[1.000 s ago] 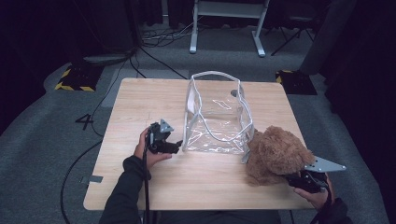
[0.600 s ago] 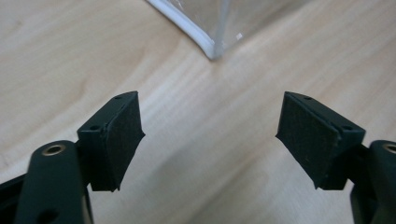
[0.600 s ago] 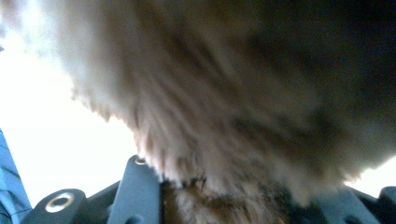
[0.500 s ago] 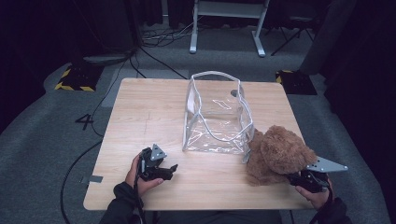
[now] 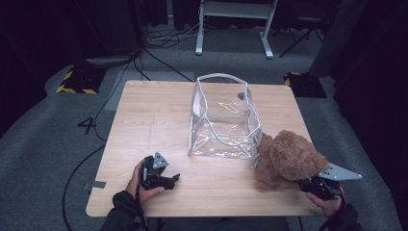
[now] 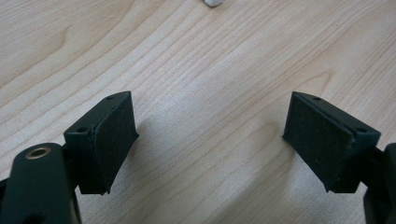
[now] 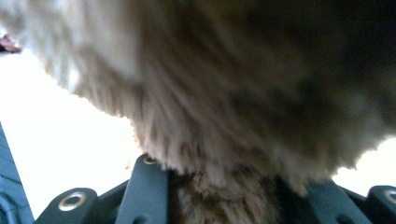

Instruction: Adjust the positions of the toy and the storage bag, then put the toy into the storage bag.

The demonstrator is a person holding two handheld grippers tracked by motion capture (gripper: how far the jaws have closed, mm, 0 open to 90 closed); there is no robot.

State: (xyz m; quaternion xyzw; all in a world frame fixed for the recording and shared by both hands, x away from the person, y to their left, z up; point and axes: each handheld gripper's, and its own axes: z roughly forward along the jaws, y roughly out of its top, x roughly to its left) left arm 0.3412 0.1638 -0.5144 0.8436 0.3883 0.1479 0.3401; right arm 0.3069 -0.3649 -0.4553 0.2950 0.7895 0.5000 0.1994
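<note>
A brown plush teddy bear [image 5: 288,161] sits at the table's front right, leaning against a clear plastic bag [image 5: 223,120]. My right gripper [image 5: 305,183] reaches into the bear from the near side. In the right gripper view its jaws have just been closing and now pinch brown fur [image 7: 233,93] between them, so the right gripper [image 7: 224,196] is shut on the bear. My left gripper [image 5: 173,179] rests low over the table's front left. In its own view the left gripper [image 6: 210,140] stands open, with bare wood between the pads.
The light wooden table [image 5: 159,110] carries the upright, open-topped clear bag at its middle. A white corner [image 6: 212,2] peeks in at the top of the left gripper view. Cables, a metal stand and dark floor surround the table.
My left hand has come toward the table's near edge and sunk lower. The right gripper stayed in place at the bear.
</note>
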